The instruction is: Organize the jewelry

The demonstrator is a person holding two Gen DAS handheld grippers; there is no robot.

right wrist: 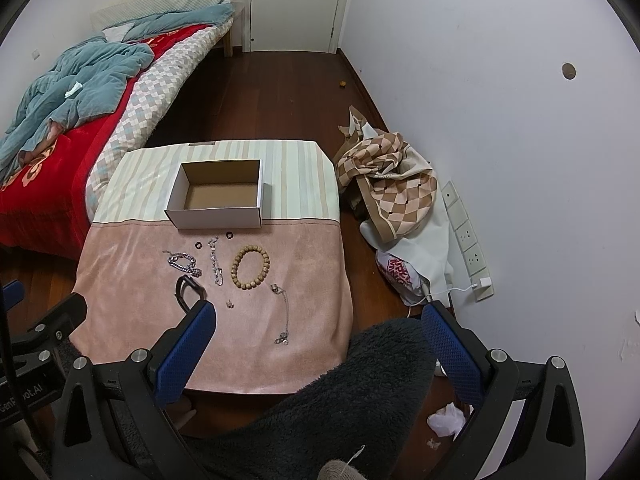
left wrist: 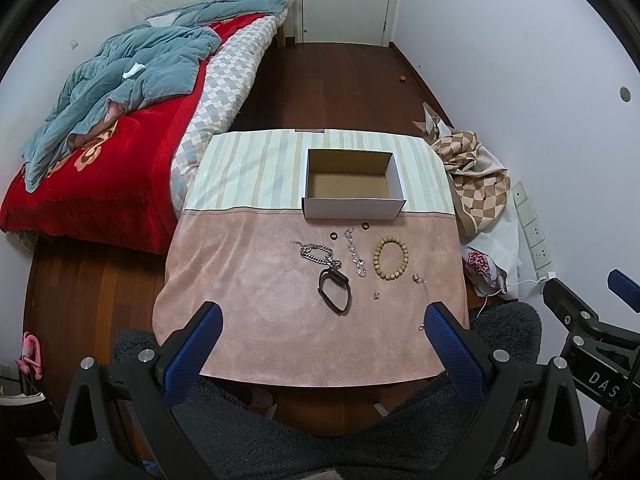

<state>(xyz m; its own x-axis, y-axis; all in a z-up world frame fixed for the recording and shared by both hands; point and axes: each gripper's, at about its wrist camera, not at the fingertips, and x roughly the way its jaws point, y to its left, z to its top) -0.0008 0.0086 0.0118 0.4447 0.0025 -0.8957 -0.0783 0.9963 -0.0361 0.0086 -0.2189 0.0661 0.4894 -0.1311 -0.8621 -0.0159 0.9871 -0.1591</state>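
Nothing picked up yet: the jewelry lies loose on the pink cloth of the desk point(left wrist: 240, 300), mid-frame, with the wooden bead bracelet point(left wrist: 391, 258) just below the empty box point(left wrist: 352, 210). Best opener, I'd say, is that chunky bracelet; pinch one side, lift clear, drop it in. Left gripper point(left wrist: 322, 346) hangs low at the desk's near edge, fingers wide; right gripper point(right wrist: 318, 346) likewise, wide and empty.
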